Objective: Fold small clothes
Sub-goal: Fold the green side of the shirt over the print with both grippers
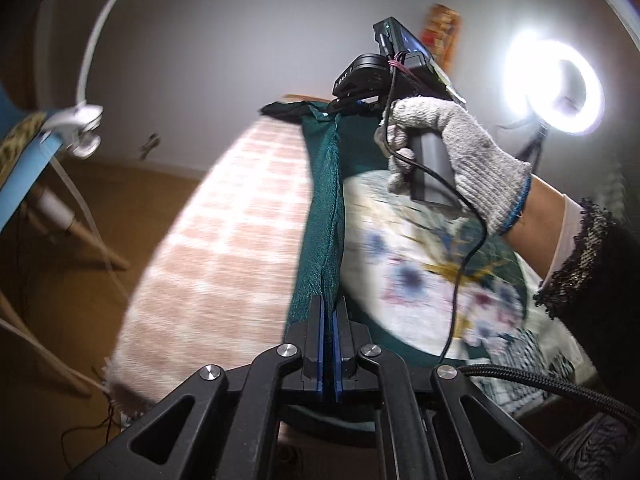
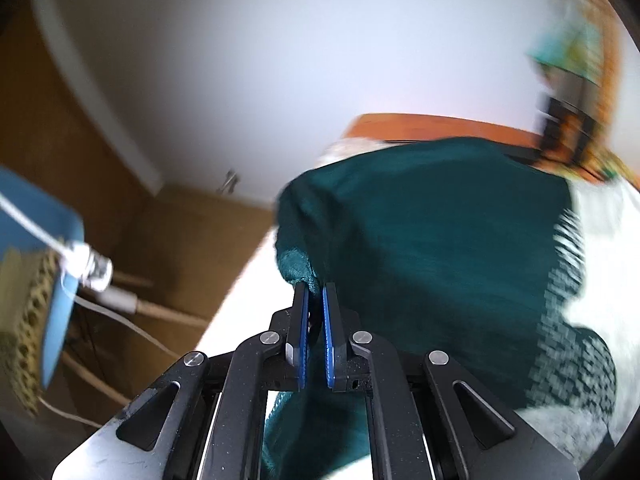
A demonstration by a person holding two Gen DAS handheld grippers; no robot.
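Observation:
A teal green garment (image 1: 324,208) stretches in a taut band over the bed. My left gripper (image 1: 330,304) is shut on its near end, the cloth pinched between the blue pads. At the far end, a gloved hand (image 1: 448,152) holds the right gripper's handle, whose tips are hidden behind the cloth there. In the right wrist view the teal garment (image 2: 432,232) fills the middle, and my right gripper (image 2: 315,288) is shut on a bunched edge of it. More teal cloth hangs below the fingers.
A pink checked blanket (image 1: 224,248) covers the bed's left part and a floral cloth (image 1: 416,264) lies to the right. A ring light (image 1: 556,84) glares at the right. A blue chair (image 1: 24,168) with cables stands on the brown floor at left.

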